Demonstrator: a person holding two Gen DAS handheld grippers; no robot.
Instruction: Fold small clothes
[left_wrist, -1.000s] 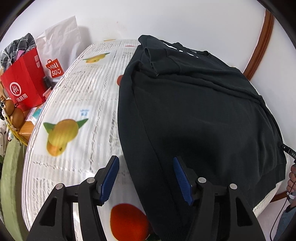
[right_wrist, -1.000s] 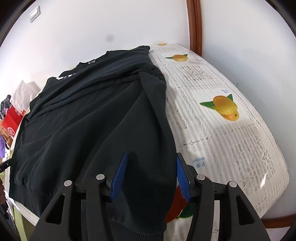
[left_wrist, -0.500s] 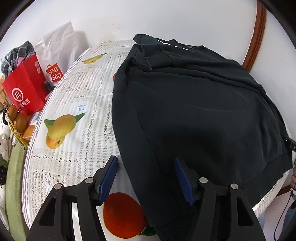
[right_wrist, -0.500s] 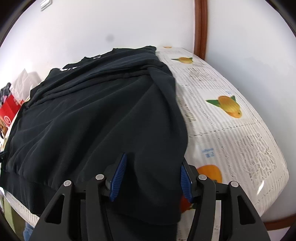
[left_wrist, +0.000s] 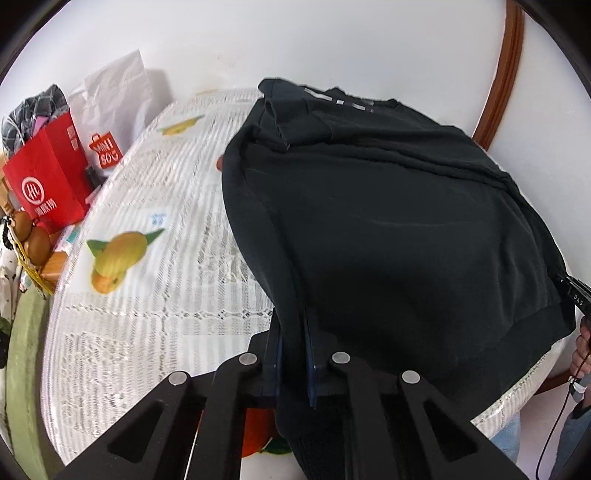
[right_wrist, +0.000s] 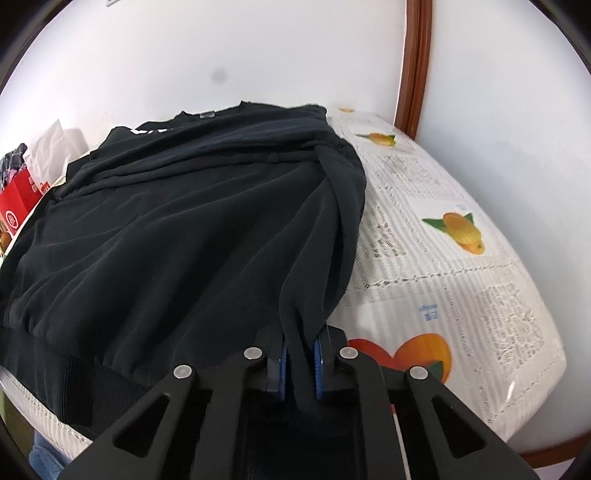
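Under both my grippers runs the table (left_wrist: 155, 280), fruit-print lace cloth on it, and the black top (left_wrist: 406, 229) lies spread across most of it, ahead of my fingers and reaching back to the wall. Collar end is farthest from me, ribbed hem nearest, so I'm working from the bottom corners, prob. to carry the hem up toward the collar for a fold across.

Left gripper (left_wrist: 293, 354): jaws have just closed, now clamped on the top's left edge near the hem, fabric bunched between the blue pads. Right gripper (right_wrist: 299, 365): same, jaws just closed, pinching a gathered ridge of the right edge; pleats fan out from the pads, so the cloth looks under some pull there. Holding both corners at once should keep the hem straight when it lifts.

Off to the left of my left fingers, well apart from the top: a red bag (left_wrist: 48, 177) and white bag (left_wrist: 114, 96) at the table's far end, out of the fold's way.

Hard to see: the hem corners themselves are hidden under the gripper bodies, so can't tell how deep each bite is or how many layers I've got. Sleeves seem tucked in along the sides but I can't confirm. Print near the collar is too small to read. At the left view's right rim, a hand (left_wrist: 581, 350) w/ a cable, cut off.
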